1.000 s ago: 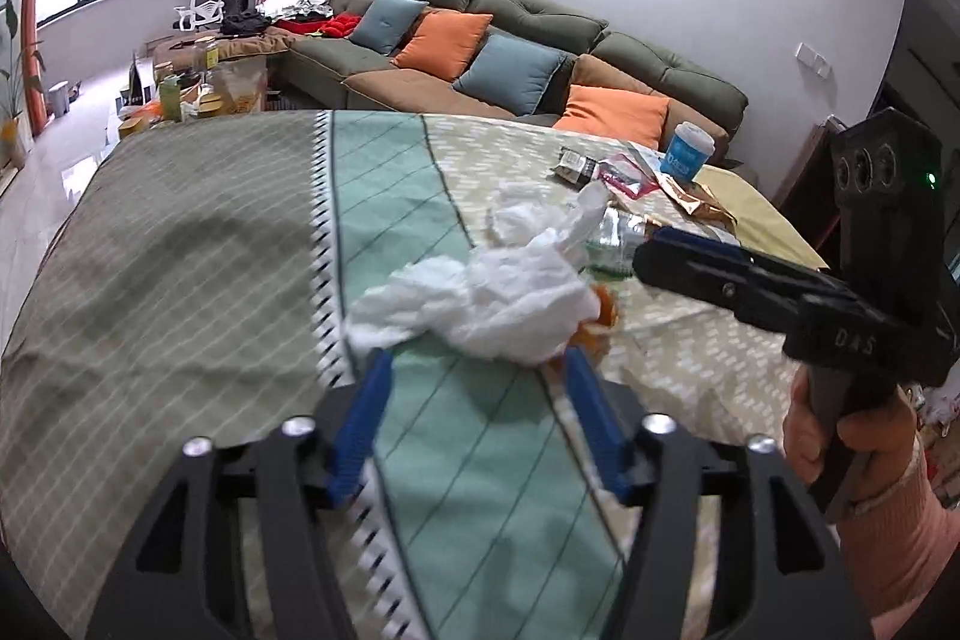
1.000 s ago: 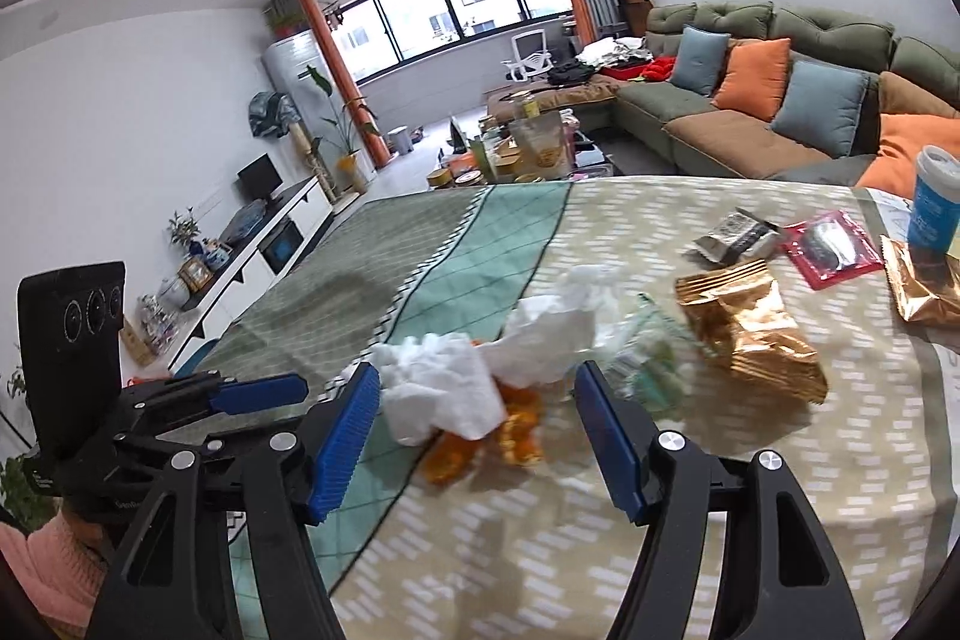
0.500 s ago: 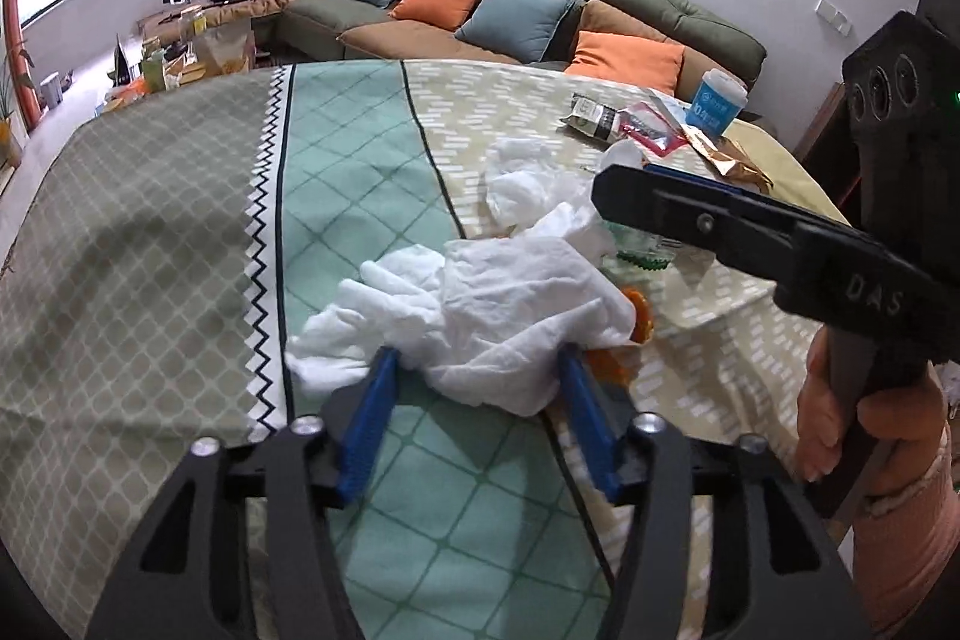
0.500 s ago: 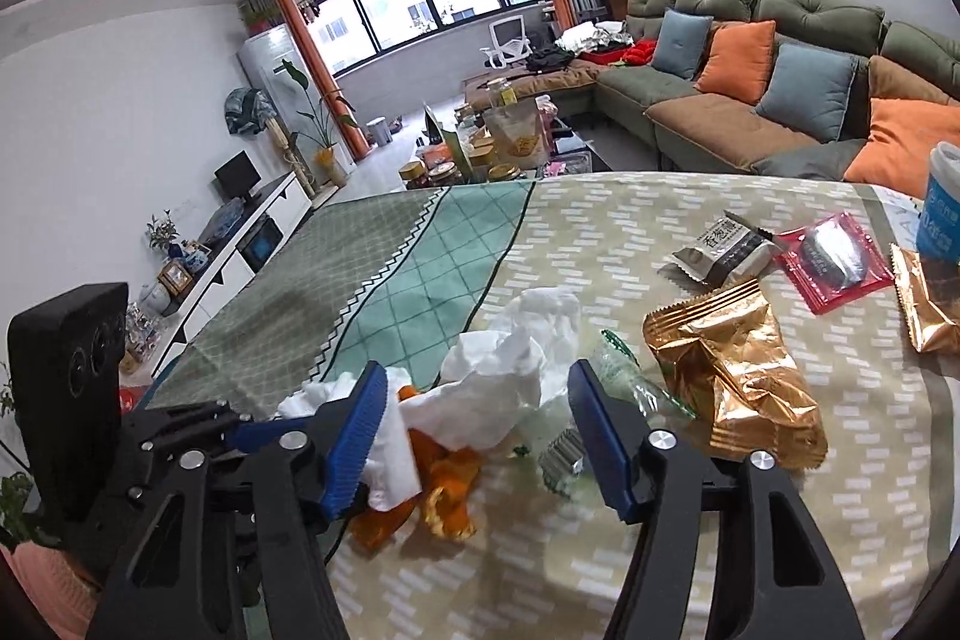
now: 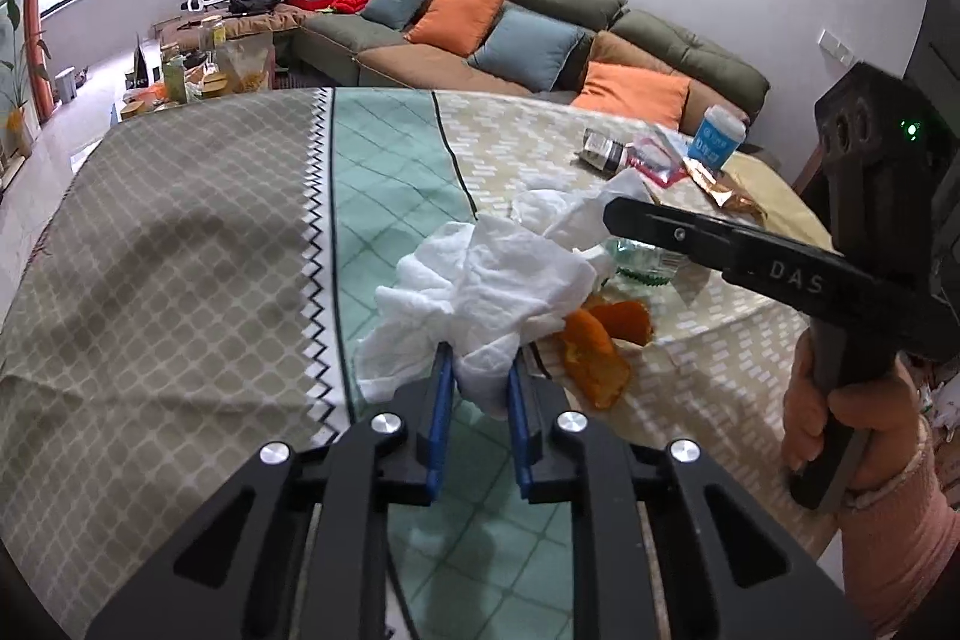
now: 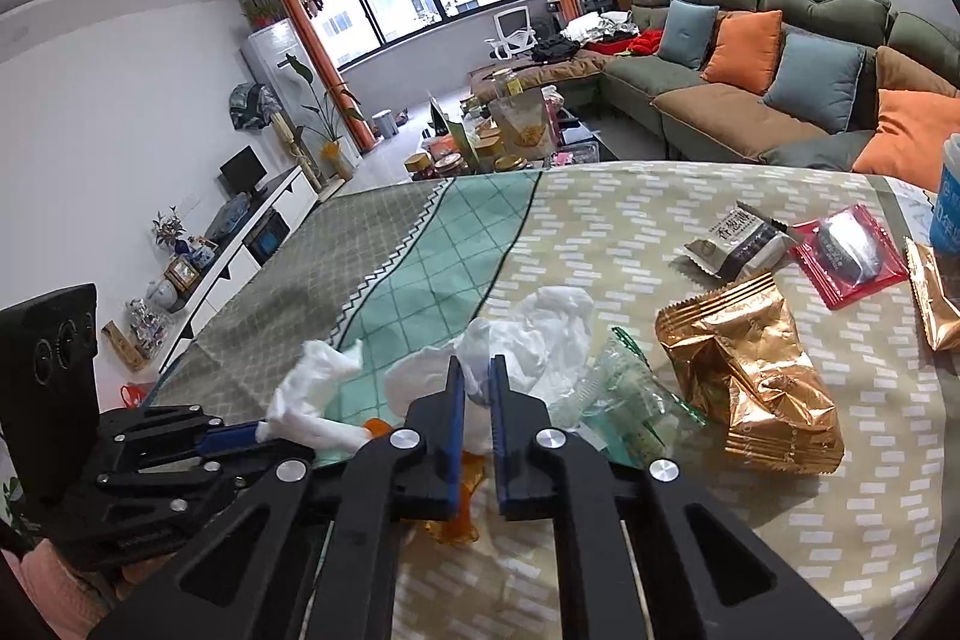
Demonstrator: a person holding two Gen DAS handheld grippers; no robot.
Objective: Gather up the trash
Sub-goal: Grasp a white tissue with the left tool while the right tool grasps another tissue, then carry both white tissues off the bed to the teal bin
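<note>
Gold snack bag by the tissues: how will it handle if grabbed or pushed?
The gold snack bag is crinkled foil, probably light and floppy, denting under a claw. Its glossy surface may slip. It lies flat on the tablecloth, so a push likely slides it rather than rolling.

A table covered by a patterned cloth [image 6: 630,214] in three bands, grey-green lattice, teal diamond grid and beige with white dashes, carries the litter. On it lie crumpled white tissues [image 5: 498,280], orange peel pieces [image 5: 597,358], a crushed clear plastic wrapper with green print [image 6: 630,394], a crinkled gold foil snack bag [image 6: 756,370], a grey-and-black sachet [image 6: 738,244], a red-edged clear packet [image 6: 849,247] and, at the far edge, a blue paper cup [image 5: 717,139].
</note>
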